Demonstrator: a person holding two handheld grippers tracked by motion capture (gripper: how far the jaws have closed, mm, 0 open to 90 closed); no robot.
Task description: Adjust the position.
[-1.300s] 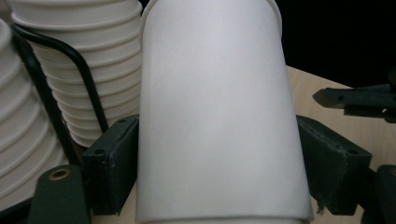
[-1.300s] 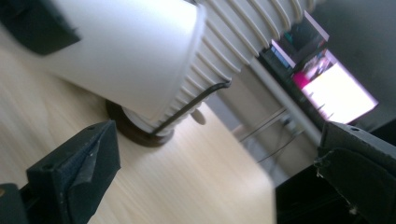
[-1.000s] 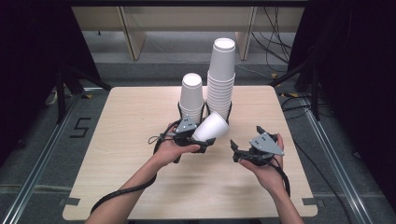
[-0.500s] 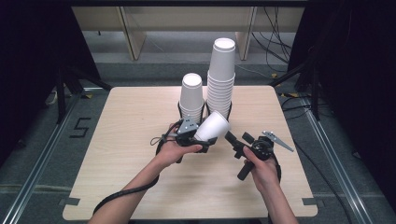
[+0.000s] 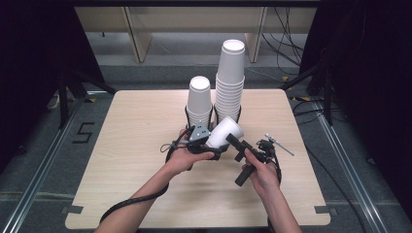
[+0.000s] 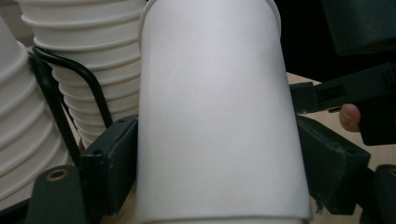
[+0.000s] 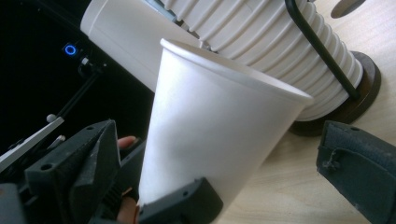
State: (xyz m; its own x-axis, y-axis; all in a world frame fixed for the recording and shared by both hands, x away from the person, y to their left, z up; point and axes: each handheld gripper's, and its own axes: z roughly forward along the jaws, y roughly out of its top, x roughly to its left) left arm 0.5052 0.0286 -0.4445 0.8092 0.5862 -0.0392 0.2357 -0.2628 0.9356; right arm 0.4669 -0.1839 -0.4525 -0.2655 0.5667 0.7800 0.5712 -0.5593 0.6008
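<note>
High view: the right gripper, jaws spread wide, reaches toward a single white paper cup, seemingly not yet touching it. That cup lies tilted above the pale wooden table, clamped in the left gripper. Behind stand the short stack of white paper cups and the tall stack of white paper cups.

The left gripper is closed, pointing to 2 o'clock; the right gripper has jaws spread, pointing to 10 o'clock.
</note>
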